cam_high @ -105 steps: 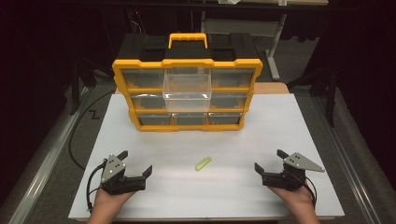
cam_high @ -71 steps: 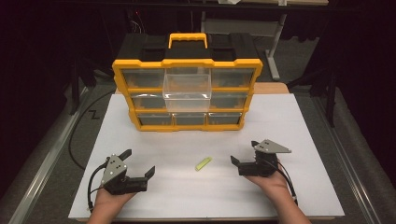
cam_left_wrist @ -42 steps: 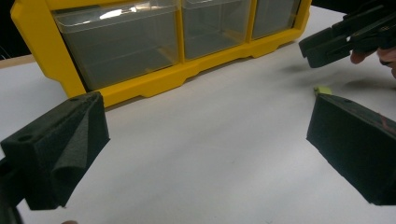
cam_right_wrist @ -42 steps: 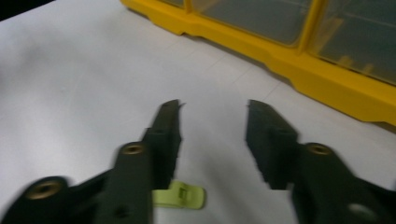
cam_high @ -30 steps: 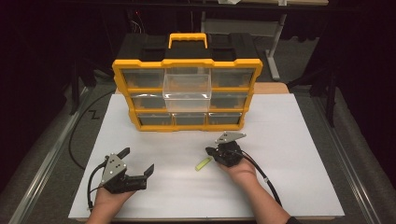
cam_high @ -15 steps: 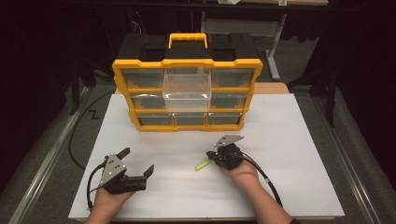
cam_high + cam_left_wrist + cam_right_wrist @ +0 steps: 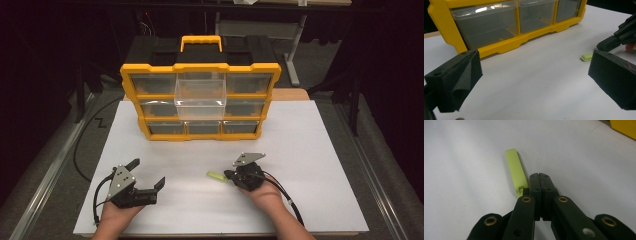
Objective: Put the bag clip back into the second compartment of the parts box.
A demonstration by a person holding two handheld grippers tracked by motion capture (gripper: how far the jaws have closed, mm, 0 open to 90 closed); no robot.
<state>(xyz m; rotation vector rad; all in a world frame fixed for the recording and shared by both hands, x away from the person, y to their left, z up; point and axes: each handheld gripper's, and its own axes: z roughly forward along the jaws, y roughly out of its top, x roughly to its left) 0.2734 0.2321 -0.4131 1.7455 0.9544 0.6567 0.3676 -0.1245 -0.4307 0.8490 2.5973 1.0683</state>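
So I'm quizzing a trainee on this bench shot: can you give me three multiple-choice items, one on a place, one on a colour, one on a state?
1. Where does the small strip lie?
A. inside a drawer
B. on the white table by the right gripper
C. under the left gripper

2. What colour is the frame of the drawer box?
A. yellow
B. blue
C. red

3. How do the jaws of the left gripper stand?
A. shut on the strip
B. shut on nothing
C. wide apart

Answers:
1 B: it lies flat on the table beside the tip of the right gripper.
2 A: the frame is yellow.
3 C: bare table shows between the two pads.
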